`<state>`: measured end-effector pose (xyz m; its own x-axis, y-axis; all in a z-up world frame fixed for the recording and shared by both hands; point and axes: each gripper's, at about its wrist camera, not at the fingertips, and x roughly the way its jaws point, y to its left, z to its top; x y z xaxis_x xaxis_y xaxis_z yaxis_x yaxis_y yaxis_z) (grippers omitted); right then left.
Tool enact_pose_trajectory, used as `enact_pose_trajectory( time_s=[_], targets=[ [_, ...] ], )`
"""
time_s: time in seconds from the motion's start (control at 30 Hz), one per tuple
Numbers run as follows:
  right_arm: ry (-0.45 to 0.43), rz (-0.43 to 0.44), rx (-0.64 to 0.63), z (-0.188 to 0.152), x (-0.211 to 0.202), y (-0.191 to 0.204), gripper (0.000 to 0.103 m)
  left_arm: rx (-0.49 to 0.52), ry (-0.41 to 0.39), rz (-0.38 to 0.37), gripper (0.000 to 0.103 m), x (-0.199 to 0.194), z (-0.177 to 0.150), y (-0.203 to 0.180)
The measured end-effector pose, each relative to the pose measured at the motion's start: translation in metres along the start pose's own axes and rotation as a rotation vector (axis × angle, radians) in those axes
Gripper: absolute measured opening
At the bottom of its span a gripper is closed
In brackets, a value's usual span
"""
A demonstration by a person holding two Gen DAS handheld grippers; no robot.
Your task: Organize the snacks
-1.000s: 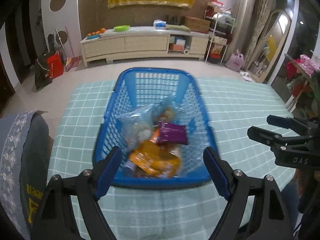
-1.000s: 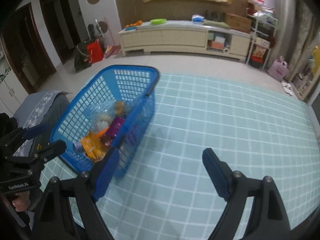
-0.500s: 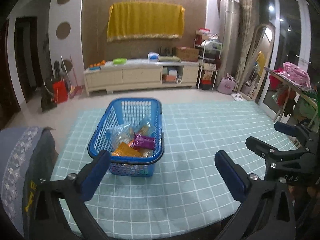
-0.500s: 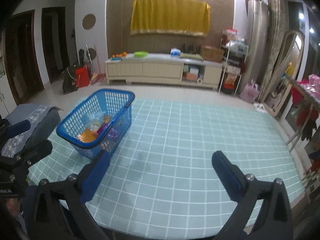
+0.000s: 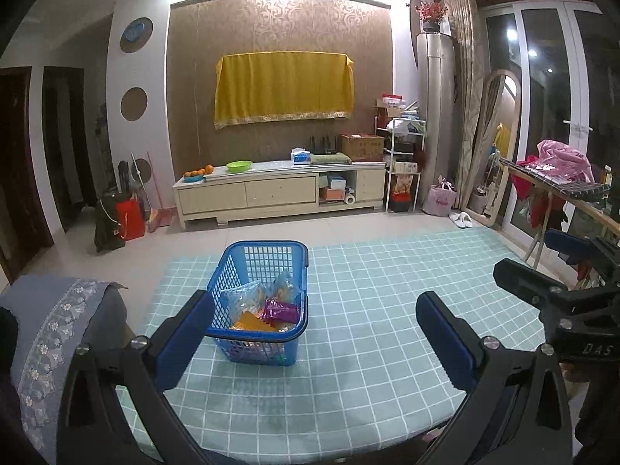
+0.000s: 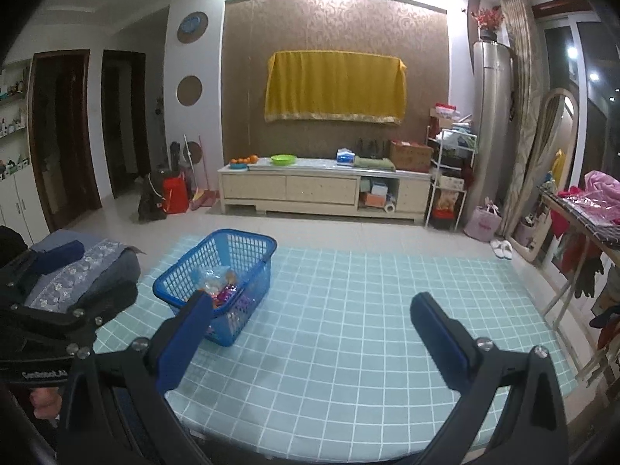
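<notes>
A blue plastic basket (image 5: 267, 250) stands on the teal checked tablecloth (image 5: 368, 302), left of the middle. In it lie several snack packets: a purple packet (image 5: 281, 309), an orange packet (image 5: 250, 321) and clear bags (image 5: 242, 294). The basket also shows in the right wrist view (image 6: 232, 238). My left gripper (image 5: 314, 310) is open and empty, held back above the table's near edge. My right gripper (image 6: 312, 312) is open and empty, to the right of the basket.
A grey cushioned seat with a floral cover (image 5: 58, 310) stands at the table's left. A cream TV cabinet (image 5: 279, 193) runs along the far wall. A clothes-laden rack (image 5: 558, 182) stands at the right. The table's near edge (image 6: 310, 441) lies just below the grippers.
Both grippers have pulled back and up from the basket, so it looks smaller and farther. Both stayed open. The basket and snacks have not moved.
</notes>
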<state>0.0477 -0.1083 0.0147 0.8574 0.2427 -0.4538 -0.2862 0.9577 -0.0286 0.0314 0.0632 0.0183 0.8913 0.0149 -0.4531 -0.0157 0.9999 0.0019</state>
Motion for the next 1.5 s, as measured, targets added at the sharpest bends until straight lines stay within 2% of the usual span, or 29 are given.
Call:
enact_pose_trajectory(
  time_s=[0.53, 1.23, 1.5],
  targets=[
    [0.008, 0.046, 0.019, -0.012, -0.010, 0.007, 0.103, -0.003, 0.005, 0.010, 0.103, -0.003, -0.007, -0.004],
    [0.000, 0.030, 0.019, -0.010, -0.019, 0.012, 0.103, -0.020, 0.008, -0.016, 0.103, -0.008, -0.010, -0.005],
    [-0.008, 0.027, 0.010, -0.009, -0.021, 0.013, 0.103, -0.041, 0.005, -0.004, 0.103, -0.009, -0.010, -0.003]
  ],
)
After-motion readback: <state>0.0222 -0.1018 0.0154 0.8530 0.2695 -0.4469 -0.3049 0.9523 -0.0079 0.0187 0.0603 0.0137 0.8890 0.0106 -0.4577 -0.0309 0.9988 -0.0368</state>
